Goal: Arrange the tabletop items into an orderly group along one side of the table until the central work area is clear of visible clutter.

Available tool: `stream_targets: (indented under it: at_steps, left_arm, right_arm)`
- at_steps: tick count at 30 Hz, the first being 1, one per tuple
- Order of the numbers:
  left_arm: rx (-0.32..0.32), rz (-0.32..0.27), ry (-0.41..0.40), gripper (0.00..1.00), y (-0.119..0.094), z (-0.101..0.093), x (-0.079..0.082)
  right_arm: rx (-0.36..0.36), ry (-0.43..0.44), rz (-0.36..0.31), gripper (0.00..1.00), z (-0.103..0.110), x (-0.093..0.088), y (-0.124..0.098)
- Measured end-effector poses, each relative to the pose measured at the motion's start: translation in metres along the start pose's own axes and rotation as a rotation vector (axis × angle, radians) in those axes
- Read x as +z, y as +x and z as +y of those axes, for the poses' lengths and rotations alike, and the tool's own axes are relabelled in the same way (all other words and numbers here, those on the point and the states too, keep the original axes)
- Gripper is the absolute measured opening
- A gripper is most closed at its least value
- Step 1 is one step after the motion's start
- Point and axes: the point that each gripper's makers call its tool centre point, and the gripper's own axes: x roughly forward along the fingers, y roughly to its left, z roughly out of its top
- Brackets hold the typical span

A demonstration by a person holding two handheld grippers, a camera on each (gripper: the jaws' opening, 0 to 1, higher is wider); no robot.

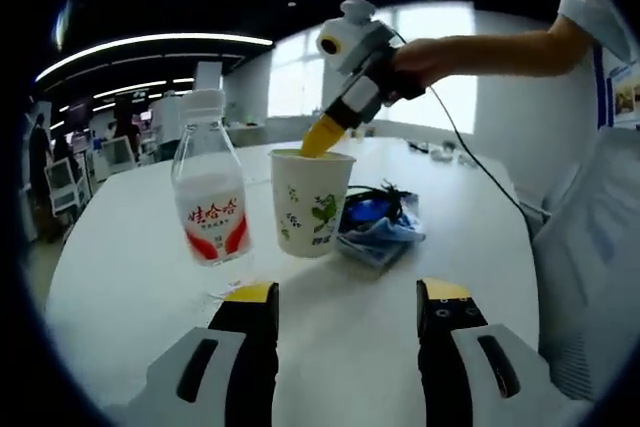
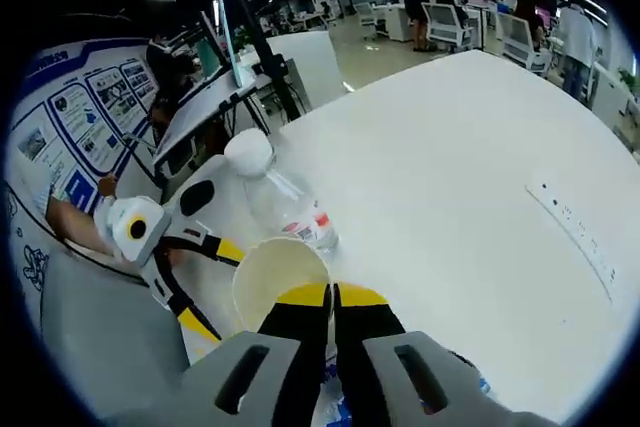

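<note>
A white round table [image 1: 120, 277] holds 3 items grouped near its middle: a clear water bottle [image 1: 210, 197] with a white cap and red-and-white label, a paper cup [image 1: 310, 202] printed with green leaves just beside it, and a blue crumpled packet [image 1: 380, 227] touching the cup's far side. In the left gripper view, the left gripper [image 1: 345, 312] hangs low over the near tabletop with its 2 jaws spread wide and nothing between them, the bottle standing just ahead of its left jaw. The right gripper [image 1: 322, 137] reaches down from above, held by a hand [image 1: 420, 57], its yellow tips at the cup's rim. In the right gripper view, the right gripper [image 2: 332, 299] shows its jaws pressed close on the rim of the cup [image 2: 278, 282], whose pale inside looks empty; the bottle [image 2: 285, 202] stands just beyond. A broad stretch of bare table [image 2: 480, 167] runs toward the far edge, where a white power strip [image 2: 575, 232] lies; office desks and chairs stand beyond
</note>
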Motion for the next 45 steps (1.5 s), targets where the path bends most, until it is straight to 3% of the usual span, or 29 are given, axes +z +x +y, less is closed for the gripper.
stream_targets:
  at_steps: [15, 45]
  left_arm:
    - [0.03, 0.025, -0.056, 0.54, -0.004, 0.005, -0.017]
    - [0.042, 0.016, -0.114, 0.53, -0.004, 0.006, -0.017]
  right_arm:
    - [-0.063, 0.032, 0.033, 0.0, -0.004, -0.008, 0.019]
    - [-0.074, 0.085, 0.058, 0.0, -0.022, -0.015, 0.028]
